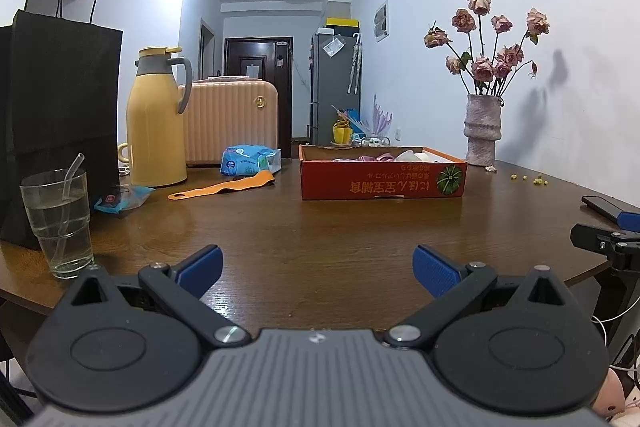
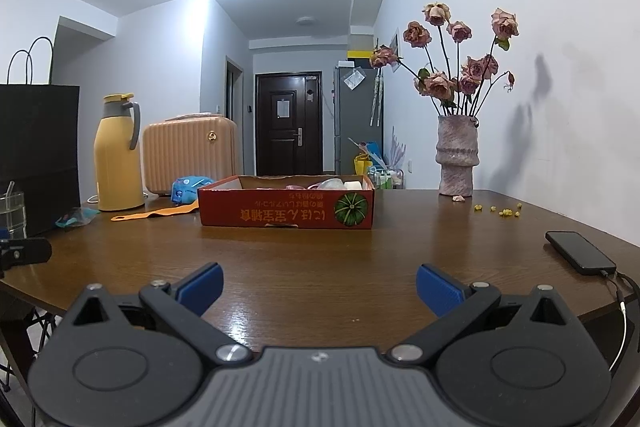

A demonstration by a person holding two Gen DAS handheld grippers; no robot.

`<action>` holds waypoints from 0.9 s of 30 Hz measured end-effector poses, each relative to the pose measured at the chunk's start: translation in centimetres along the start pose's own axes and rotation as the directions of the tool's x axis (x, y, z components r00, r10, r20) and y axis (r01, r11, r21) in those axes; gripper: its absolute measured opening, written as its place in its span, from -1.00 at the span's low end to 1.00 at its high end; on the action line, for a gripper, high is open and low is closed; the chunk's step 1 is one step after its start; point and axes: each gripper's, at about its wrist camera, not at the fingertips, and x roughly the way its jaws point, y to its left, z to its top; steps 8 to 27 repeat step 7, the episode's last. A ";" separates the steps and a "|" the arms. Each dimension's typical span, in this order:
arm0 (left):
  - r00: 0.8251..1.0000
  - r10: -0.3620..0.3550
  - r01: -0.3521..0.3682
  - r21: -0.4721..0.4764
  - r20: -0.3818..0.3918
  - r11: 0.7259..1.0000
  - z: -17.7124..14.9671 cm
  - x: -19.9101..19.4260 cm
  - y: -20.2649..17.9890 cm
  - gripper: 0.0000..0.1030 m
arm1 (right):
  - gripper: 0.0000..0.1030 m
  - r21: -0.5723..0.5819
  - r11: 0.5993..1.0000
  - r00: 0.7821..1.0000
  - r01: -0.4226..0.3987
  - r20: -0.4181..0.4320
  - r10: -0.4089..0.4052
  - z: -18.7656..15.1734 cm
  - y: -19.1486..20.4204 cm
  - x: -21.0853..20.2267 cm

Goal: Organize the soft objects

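Across the near edge of the brown wooden table (image 1: 320, 227), you hold both grippers low and level, each looking toward the far wall. Your left gripper (image 1: 318, 265) has its blue-padded fingers (image 1: 202, 265) spread wide with nothing between them, only bare tabletop showing in the gap. Your right gripper (image 2: 320, 285) is the same: fingers (image 2: 438, 289) released and wide apart, gripping nothing. Well ahead of both, toward the middle of the table, sits a shallow red cardboard box (image 2: 286, 213) printed with a green pumpkin; the soft objects (image 1: 376, 157), pink and white pieces, lie inside it, only their tops showing above the rim, so you cannot tell exactly what each one is. Left of the box an orange strap (image 1: 224, 188) lies flat on the wood, with a blue packet (image 1: 250, 159) just behind it. Farther left stand a yellow thermos jug (image 1: 156, 119), a peach ribbed suitcase (image 1: 232, 123) behind it, a black paper bag (image 1: 56, 123), and a glass of water (image 1: 58, 219) with a straw near the left edge. On the right, a textured vase of dried pink roses (image 2: 458, 155) stands against the wall, small yellow bits (image 2: 500, 209) are scattered near it, and a black phone (image 2: 580, 253) with a cable plugged in lies by the right edge.
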 end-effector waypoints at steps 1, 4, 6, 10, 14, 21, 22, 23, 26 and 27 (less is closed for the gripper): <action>1.000 -0.002 0.002 0.002 0.002 1.000 0.0 0.0 0.0 1.00 | 1.00 -0.001 1.000 1.000 -0.001 0.000 0.001 0.0 0.0 0.0; 1.000 -0.003 0.003 0.001 0.007 1.000 0.0 0.0 0.1 1.00 | 1.00 -0.003 1.000 1.000 -0.003 0.001 0.003 0.0 0.0 0.0; 1.000 -0.013 0.013 -0.001 0.011 1.000 0.1 0.0 0.1 1.00 | 1.00 -0.003 1.000 1.000 -0.004 0.003 0.004 0.0 0.0 0.0; 1.000 -0.022 0.022 0.006 0.008 1.000 0.3 0.2 0.1 1.00 | 1.00 -0.002 1.000 1.000 -0.005 0.005 0.005 0.0 0.0 0.1; 1.000 -0.022 0.022 0.006 0.008 1.000 0.3 0.2 0.1 1.00 | 1.00 -0.002 1.000 1.000 -0.005 0.005 0.005 0.0 0.0 0.1; 1.000 -0.022 0.022 0.006 0.008 1.000 0.3 0.2 0.1 1.00 | 1.00 -0.002 1.000 1.000 -0.005 0.005 0.005 0.0 0.0 0.1; 1.000 -0.022 0.022 0.006 0.008 1.000 0.3 0.2 0.1 1.00 | 1.00 -0.002 1.000 1.000 -0.005 0.005 0.005 0.0 0.0 0.1; 1.000 -0.022 0.022 0.006 0.008 1.000 0.3 0.2 0.1 1.00 | 1.00 -0.002 1.000 1.000 -0.005 0.005 0.005 0.0 0.0 0.1; 1.000 -0.022 0.022 0.006 0.008 1.000 0.3 0.2 0.1 1.00 | 1.00 -0.002 1.000 1.000 -0.005 0.005 0.005 0.0 0.0 0.1; 1.000 -0.022 0.022 0.006 0.008 1.000 0.3 0.2 0.1 1.00 | 1.00 -0.002 1.000 1.000 -0.005 0.005 0.005 0.0 0.0 0.1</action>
